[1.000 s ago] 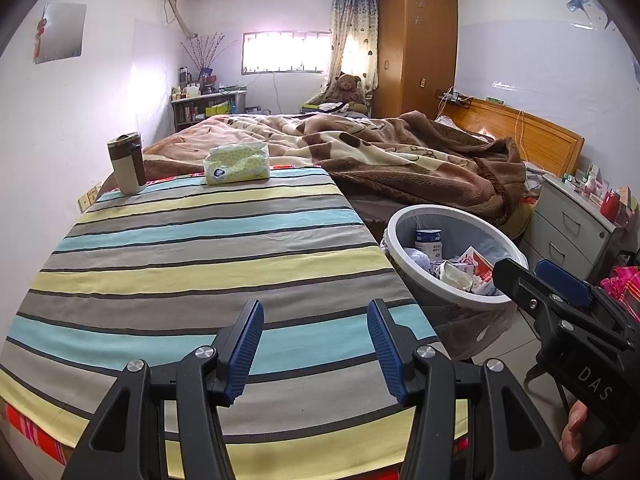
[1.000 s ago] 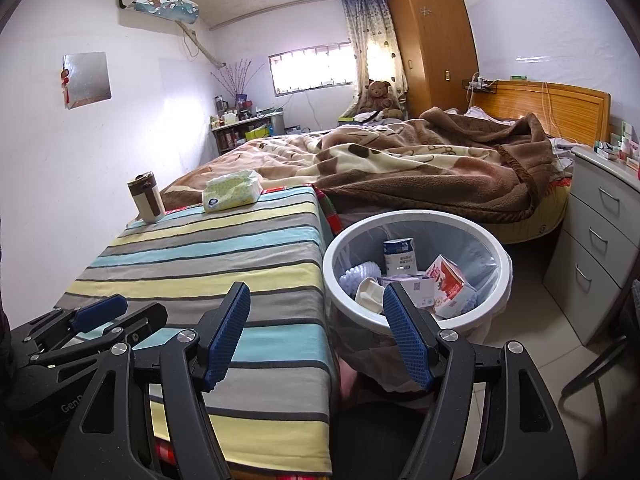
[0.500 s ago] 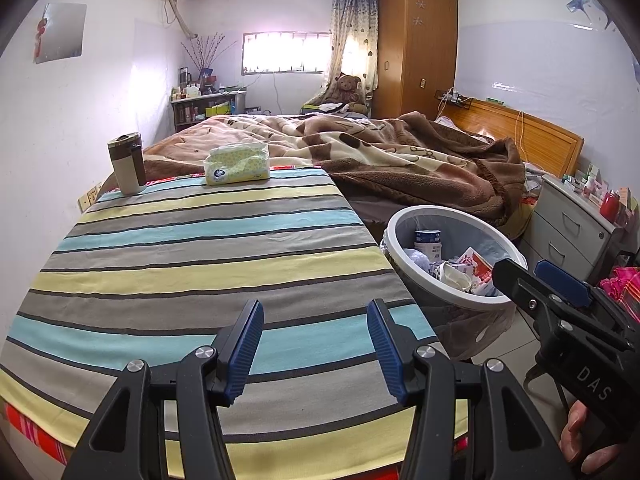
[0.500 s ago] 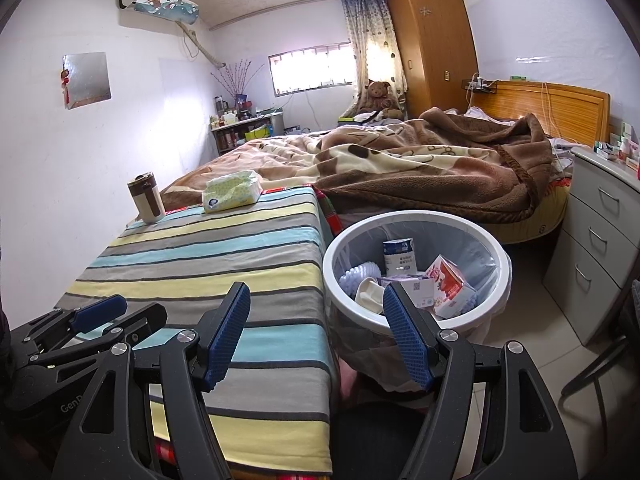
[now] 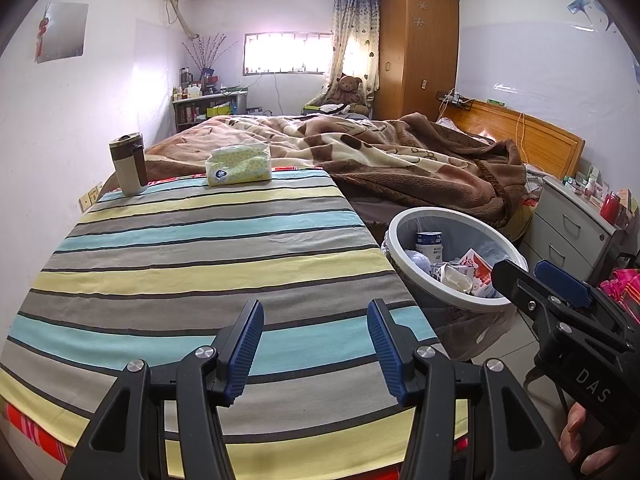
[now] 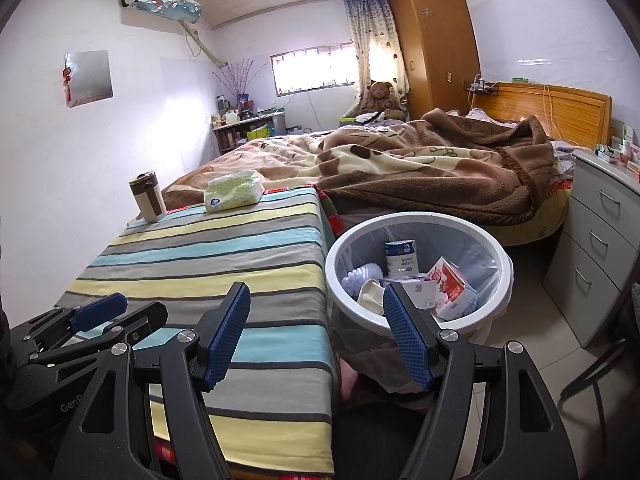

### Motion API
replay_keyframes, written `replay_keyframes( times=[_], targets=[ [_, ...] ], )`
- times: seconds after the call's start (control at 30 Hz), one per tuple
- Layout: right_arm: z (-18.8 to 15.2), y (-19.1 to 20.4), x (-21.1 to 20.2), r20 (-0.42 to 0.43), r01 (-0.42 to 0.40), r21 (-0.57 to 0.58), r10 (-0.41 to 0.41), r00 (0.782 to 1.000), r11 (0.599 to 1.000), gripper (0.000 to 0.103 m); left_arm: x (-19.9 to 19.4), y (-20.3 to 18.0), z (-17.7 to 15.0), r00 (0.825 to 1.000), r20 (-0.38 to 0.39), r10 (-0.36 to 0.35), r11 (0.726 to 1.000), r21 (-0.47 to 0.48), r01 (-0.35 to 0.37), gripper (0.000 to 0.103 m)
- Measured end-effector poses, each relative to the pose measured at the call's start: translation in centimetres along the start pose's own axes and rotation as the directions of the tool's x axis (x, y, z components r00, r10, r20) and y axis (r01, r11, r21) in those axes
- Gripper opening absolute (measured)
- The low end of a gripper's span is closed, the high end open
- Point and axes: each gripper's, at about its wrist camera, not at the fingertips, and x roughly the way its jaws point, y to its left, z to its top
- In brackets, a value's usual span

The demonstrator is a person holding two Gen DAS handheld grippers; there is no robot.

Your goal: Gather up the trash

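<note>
STEP: collection judged complete or paused | TOOLS: left gripper (image 5: 315, 344) jaws apart, empty; right gripper (image 6: 316, 334) jaws wide, empty | TRASH: cartons in bin (image 6: 420, 322), right of striped table (image 5: 200, 256) | NEXT: find remaining litter; tissue pack (image 5: 239, 166) and cup (image 5: 129, 164) far left.

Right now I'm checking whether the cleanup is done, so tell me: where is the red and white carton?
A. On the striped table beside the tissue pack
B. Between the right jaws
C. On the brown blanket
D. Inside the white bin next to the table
D: the red and white carton lies among other trash inside the white bin, which stands on the floor beside the striped table.
</note>
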Motion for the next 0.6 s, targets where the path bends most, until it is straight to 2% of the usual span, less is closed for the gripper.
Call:
replay_keyframes(
  times=[0.6],
  targets=[
    [0.03,0.12,0.09,0.0,-0.001,0.0,0.001,1.0,1.0,0.071,-0.25,0.22,0.01,1.0,-0.002,0.007,1.0,0.0,-0.007,0.054]
  ],
)
